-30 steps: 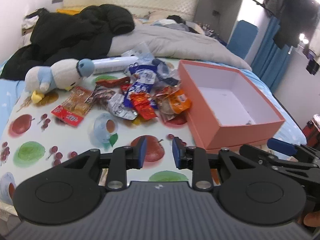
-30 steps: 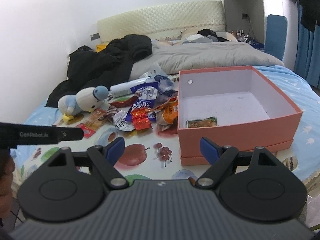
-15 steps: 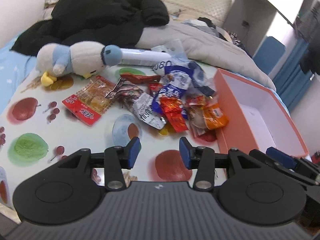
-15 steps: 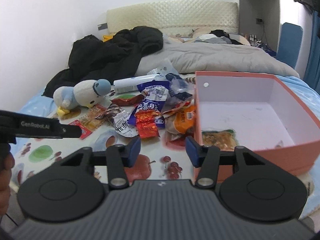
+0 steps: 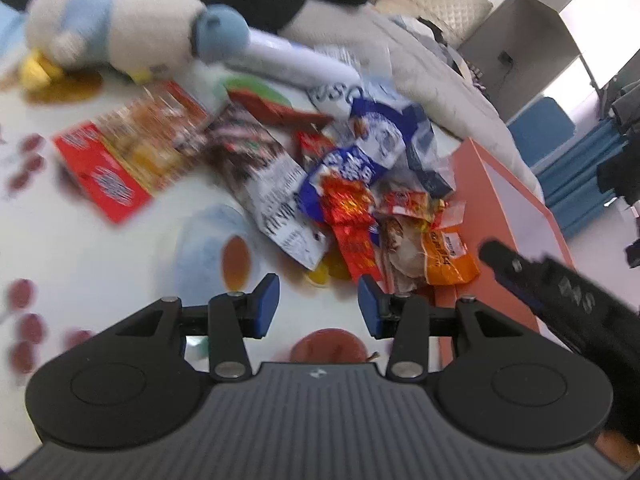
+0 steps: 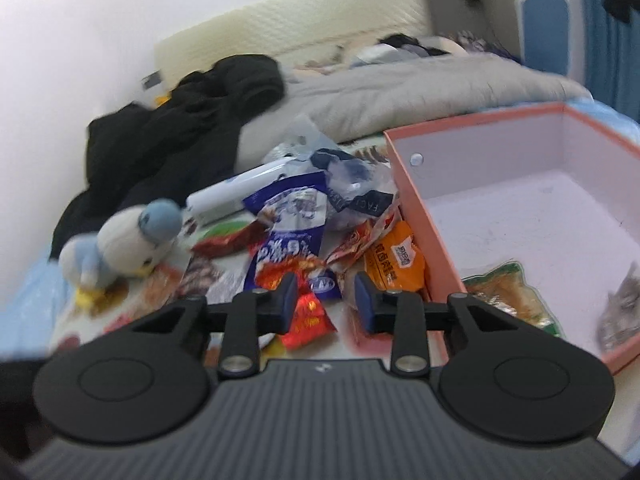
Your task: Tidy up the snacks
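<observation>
Orange box (image 6: 416, 204) holds just two packets (most snack packets (image 5: 352, 208) remain heaped on the bed), your left gripper (image 5: 318, 306) spread, right gripper (image 6: 326, 302) closing, both empty.

You have bare printed sheet (image 5: 100, 256) directly ahead of the snack pile (image 5: 344, 200). The plush toy (image 5: 116, 36) blocks its far left side, the orange box wall (image 6: 420, 216) its right. The box floor (image 6: 532, 216) is mostly free; 2 packets occupy its near end.
</observation>
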A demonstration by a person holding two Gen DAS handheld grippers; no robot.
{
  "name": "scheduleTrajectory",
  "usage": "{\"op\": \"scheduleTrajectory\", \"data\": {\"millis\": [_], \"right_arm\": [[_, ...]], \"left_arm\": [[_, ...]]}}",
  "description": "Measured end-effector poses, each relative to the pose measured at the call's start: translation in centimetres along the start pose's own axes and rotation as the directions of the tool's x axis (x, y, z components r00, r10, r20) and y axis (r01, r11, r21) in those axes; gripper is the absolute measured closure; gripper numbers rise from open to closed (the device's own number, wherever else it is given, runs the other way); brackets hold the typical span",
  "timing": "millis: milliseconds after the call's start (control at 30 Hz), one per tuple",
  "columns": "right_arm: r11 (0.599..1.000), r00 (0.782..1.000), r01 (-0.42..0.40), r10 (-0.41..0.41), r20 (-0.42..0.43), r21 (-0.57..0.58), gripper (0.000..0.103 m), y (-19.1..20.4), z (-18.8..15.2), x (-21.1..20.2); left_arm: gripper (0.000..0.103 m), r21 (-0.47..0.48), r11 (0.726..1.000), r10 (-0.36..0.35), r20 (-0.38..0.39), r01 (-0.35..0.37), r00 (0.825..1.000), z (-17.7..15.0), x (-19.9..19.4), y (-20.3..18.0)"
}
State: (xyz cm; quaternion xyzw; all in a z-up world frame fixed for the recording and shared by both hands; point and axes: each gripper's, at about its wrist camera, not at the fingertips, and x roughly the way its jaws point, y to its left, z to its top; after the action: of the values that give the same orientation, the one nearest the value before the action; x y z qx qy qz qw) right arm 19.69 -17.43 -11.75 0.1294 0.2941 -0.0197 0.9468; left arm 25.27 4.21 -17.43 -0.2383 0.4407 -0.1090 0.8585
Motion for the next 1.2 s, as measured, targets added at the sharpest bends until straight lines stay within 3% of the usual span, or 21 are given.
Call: {"op": "scheduleTrajectory", "data": {"millis": [300, 400, 667, 833, 867, 1000, 1200], "right_arm": [[0.997, 0.997, 0.071, -0.07, -0.016, 0.04, 0.068, 0.3, 1.0, 6.3], [0.993, 0.994, 0.106, -0.105, -0.03, 0.041, 0.068, 0.1, 1.1, 8.0], [0.984, 0.982, 0.166, -0.17, -0.079, -0.059, 0.07, 0.0, 1.1, 11.5], [0.985, 0.983, 0.158, -0.163, -0.081, -0.064, 0.071, 0.0, 1.1, 12.3], [0.985, 0.983, 0.161, -0.166, -0.08, -0.069, 0.082, 0.0, 1.1, 12.5], [0.985, 0.984, 0.16, -0.164, -0.067, -0.069, 0.096, 0.0, 1.4, 12.6], [0.991, 0.991, 0.121, -0.124, -0.05, -0.059, 0.098, 0.3, 1.5, 11.2]], "left_arm": [[0.061, -0.139, 0.979, -0.163, -0.083, 0.151, 0.983, 0.5, 6.1, 1.2], [0.061, -0.13, 0.971, -0.214, -0.113, 0.199, 0.97, 0.5, 7.5, 0.8], [0.071, -0.172, 0.969, -0.199, -0.131, 0.175, 0.971, 0.6, 10.5, 0.9], [0.088, -0.21, 0.963, -0.196, -0.123, 0.167, 0.973, 0.7, 11.7, 1.1], [0.092, -0.216, 0.963, -0.194, -0.126, 0.164, 0.973, 0.7, 11.9, 1.1], [0.101, -0.242, 0.957, -0.194, -0.129, 0.159, 0.973, 0.6, 12.4, 1.1], [0.103, -0.204, 0.964, -0.195, -0.109, 0.17, 0.975, 0.6, 10.7, 0.3]]}}
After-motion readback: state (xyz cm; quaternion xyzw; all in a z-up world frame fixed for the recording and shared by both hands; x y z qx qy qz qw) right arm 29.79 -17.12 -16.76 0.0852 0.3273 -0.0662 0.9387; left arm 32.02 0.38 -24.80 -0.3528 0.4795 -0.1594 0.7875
